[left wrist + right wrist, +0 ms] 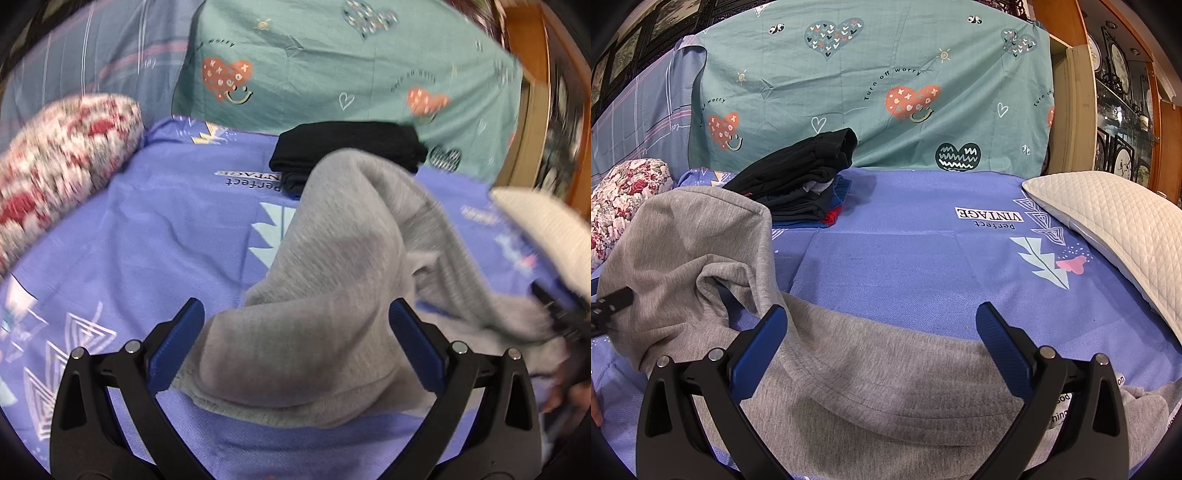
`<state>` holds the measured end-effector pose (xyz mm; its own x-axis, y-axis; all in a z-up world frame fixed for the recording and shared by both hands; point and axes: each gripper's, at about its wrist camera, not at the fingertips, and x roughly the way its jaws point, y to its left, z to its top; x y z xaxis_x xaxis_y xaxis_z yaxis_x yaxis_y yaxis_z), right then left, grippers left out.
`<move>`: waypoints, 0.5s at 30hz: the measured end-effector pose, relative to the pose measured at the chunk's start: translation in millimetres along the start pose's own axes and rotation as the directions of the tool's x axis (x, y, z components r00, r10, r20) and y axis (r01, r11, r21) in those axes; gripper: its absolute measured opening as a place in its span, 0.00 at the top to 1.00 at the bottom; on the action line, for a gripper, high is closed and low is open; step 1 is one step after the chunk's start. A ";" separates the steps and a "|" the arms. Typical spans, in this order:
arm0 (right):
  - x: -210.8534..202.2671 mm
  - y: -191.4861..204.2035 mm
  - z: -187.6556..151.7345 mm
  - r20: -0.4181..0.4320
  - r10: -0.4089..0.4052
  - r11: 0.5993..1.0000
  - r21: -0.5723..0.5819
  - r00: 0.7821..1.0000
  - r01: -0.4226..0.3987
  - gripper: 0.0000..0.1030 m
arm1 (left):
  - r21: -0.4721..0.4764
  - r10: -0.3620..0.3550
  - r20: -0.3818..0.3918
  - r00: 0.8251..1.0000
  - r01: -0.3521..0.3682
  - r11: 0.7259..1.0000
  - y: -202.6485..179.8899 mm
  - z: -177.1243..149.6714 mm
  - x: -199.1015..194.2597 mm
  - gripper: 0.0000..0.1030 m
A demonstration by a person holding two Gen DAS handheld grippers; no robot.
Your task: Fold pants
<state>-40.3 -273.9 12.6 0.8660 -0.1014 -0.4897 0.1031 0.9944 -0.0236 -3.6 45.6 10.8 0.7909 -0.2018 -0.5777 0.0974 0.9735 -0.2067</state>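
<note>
So your gray pants [713,258] are crumpled on the purple bedsheet [905,266], near edge of the bed, with one part humped up high and the rest spread flat toward you. Your left gripper [295,339] has its blue pads spread wide apart, with a bunched fold of the pants lying between them, not pinched. Your right gripper [882,343] is just as wide apart, hanging over the flat stretch of gray fabric with nothing clamped.

Stuff around: there's a stack of folded dark clothes [801,177] at the far side of the sheet, just behind the raised hump of the pants, with bits of blue and red poking out of the pile. A floral cushion [620,199] sits off to the far left, right beside the hump. A white quilted pillow [1108,221] runs along the right edge of the sheet. Behind everything hangs a teal sheet with hearts [871,81], and past the pillow on the far right is a wooden cabinet with glass shelves [1123,110].

Room-wise, the middle and right of the purple sheet, between the pants and the pillow, is bare fabric. On the left, cushion and clothes stack crowd the pants. The left wrist view is pretty motion-blurred, so its edges are hard to read.
</note>
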 end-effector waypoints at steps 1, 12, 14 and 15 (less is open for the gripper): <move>1.0 -0.5 -0.1 -0.003 0.001 1.000 0.003 1.000 -0.001 0.01 | -0.020 -0.016 -0.040 0.999 0.016 1.000 8.6 4.6 5.2 0.02; 9.3 1.7 -0.2 -0.053 0.021 1.000 0.003 0.998 -0.021 0.01 | -0.225 -0.390 -0.424 0.817 0.322 0.920 16.1 46.0 123.7 0.02; 11.9 1.8 -0.8 -0.069 0.024 1.000 0.007 0.997 -0.024 0.01 | -0.123 -0.352 -0.455 0.818 0.334 0.934 -22.9 34.0 126.0 0.02; 13.0 1.2 -1.0 -0.075 0.026 1.000 0.012 0.997 -0.025 0.01 | -0.085 -0.345 -0.463 0.817 0.346 0.934 -35.1 30.2 124.5 0.02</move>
<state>-29.4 -273.9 5.4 0.8290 -0.0731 -0.5544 0.0872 0.9962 -0.0009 109.7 -10.5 -30.0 0.3330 -0.5502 -0.7658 0.3138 0.8305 -0.4602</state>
